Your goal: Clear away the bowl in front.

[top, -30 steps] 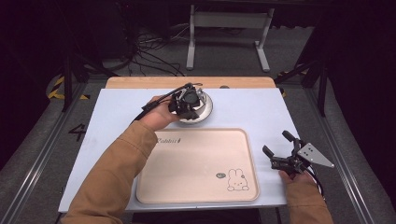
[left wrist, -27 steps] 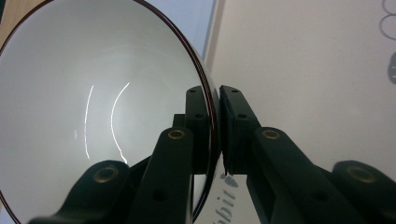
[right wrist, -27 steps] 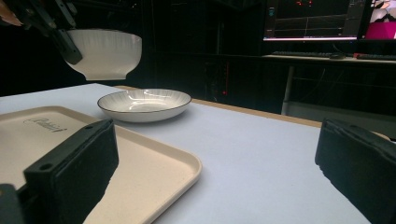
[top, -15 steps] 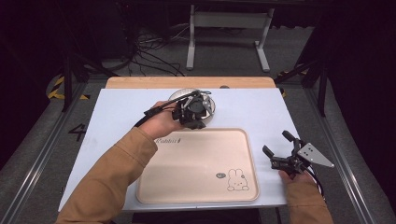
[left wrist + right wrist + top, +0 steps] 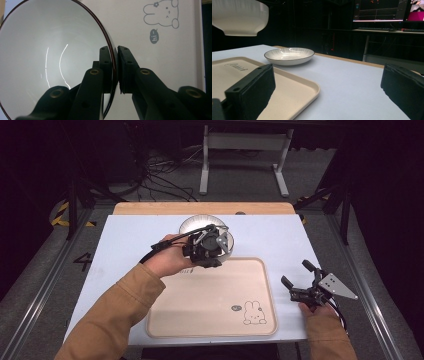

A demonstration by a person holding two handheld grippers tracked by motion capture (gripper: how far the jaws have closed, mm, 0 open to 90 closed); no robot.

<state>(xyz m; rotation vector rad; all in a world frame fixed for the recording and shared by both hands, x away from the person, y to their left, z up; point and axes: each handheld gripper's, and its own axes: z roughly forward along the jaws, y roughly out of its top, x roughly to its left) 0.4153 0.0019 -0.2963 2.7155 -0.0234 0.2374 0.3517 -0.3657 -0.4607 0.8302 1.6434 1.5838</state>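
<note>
my left gripper (image 5: 114, 72) is closed tight on the rim of a white bowl (image 5: 52, 57) and holds it in the air, above the far edge of the beige tray (image 5: 200, 305). a white plate (image 5: 289, 55) with a dark rim sits on the table (image 5: 280, 237) at 12 o'clock from the tray, just behind the bowl. my right gripper (image 5: 300, 280) rests at 3 o'clock of the tray, jaws wide open and empty. the rabbit drawing (image 5: 254, 312) is on the tray's near right corner.
</note>
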